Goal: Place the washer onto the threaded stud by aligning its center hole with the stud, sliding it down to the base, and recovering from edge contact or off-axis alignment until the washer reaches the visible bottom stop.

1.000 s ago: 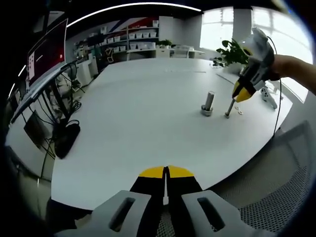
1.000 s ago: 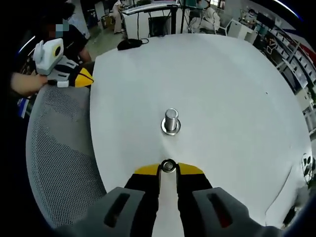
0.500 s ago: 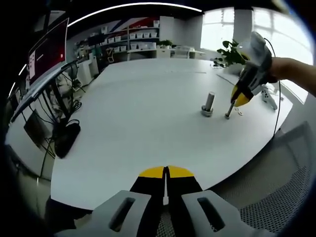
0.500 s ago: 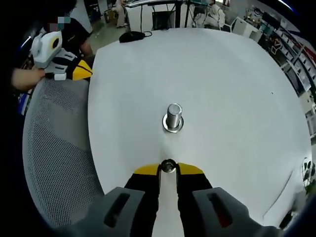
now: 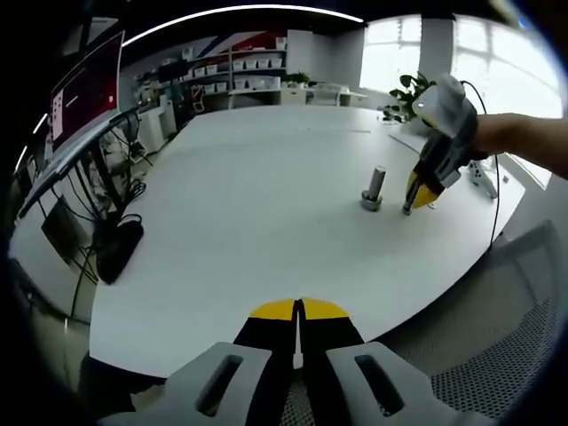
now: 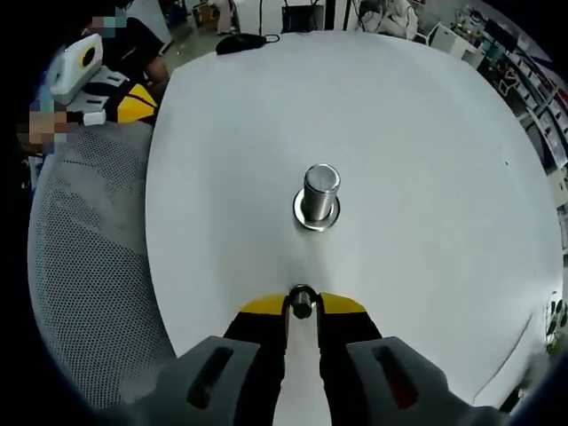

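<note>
Right tool (image 6: 302, 303) is clamped on the washer (image 6: 303, 302), which sits edge-up between the yellow tips, just short of the threaded stud (image 6: 319, 188) standing upright on its round base flange (image 6: 317, 213) on the white bench (image 6: 426, 177). In the left gripper view the right tool (image 5: 422, 191) hangs tilted just beside the stud (image 5: 376, 182), tips low near the bench (image 5: 248, 213). Left tool (image 5: 298, 311) has its jaws pressed together on nothing, hanging back at the near bench edge over a mesh chair (image 5: 497, 355); it also shows far off in the right gripper view (image 6: 133, 105). Risks, as I judge them: the washer is pinched on its rim and looks tilted rather than flat, so it may meet the stud top edge-on and cock on the threads; the approach is low, so the washer has to rise above the stud top first or it will strike the shaft side; a release off-axis would leave it hung on an upper thread or let it skid onto the bench; a sideways shove could shift the free-standing stud. Against a second ago: in the right gripper view the stud looms larger and nearer the tips, so the right tool has closed in; in the left gripper view the right tool has moved in from beside the small fittings toward the stud. Left tool unchanged, stud unmoved.
</note>
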`<state>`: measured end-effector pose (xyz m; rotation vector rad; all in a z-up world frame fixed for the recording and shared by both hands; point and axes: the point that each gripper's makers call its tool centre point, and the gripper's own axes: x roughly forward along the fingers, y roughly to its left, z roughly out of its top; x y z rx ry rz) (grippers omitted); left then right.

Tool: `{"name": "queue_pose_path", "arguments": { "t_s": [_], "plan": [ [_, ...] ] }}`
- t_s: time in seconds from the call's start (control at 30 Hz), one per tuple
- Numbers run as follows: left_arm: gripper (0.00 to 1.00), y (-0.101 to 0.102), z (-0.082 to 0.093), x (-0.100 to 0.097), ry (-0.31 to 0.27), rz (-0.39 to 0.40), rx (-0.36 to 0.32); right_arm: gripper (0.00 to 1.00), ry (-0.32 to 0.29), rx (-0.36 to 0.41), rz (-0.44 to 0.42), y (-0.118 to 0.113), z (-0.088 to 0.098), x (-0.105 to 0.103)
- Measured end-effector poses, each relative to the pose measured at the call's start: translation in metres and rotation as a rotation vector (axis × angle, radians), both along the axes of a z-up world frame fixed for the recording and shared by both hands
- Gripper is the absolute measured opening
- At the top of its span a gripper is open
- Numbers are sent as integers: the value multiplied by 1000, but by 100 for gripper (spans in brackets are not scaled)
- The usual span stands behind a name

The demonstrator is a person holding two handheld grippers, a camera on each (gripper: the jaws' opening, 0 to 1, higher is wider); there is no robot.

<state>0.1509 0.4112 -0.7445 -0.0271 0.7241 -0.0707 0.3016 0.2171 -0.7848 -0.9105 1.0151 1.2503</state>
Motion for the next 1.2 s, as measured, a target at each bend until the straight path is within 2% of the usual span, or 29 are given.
{"name": "queue_pose_path", "arguments": {
  "t_s": [0.23,0.5,0.63,0.7,0.8,1.0,1.2],
  "plan": [
    [0,0,0,0,1,-1,-3,15,8,1,-18,-1,-7,-1],
    [0,1,-1,0,3,-1,-4,22,7,11,-37,-1,-10,-1],
    [0,1,-1,0,4,-1,-3,19,16,11,-30,0,-13,-6],
    [0,1,-1,0,5,-1,-3,16,-15,2,5,-2,-14,-4],
    [0,1,-1,0,4,0,-3,16,-2,5,-18,-2,-14,-6],
    [0,1,0,0,1,0,-4,23,-3,18,-63,-13,-8,-2],
    [0,1,0,0,-1,0,-4,26,-6,42,-96,-31,-3,-1]
  ]
}}
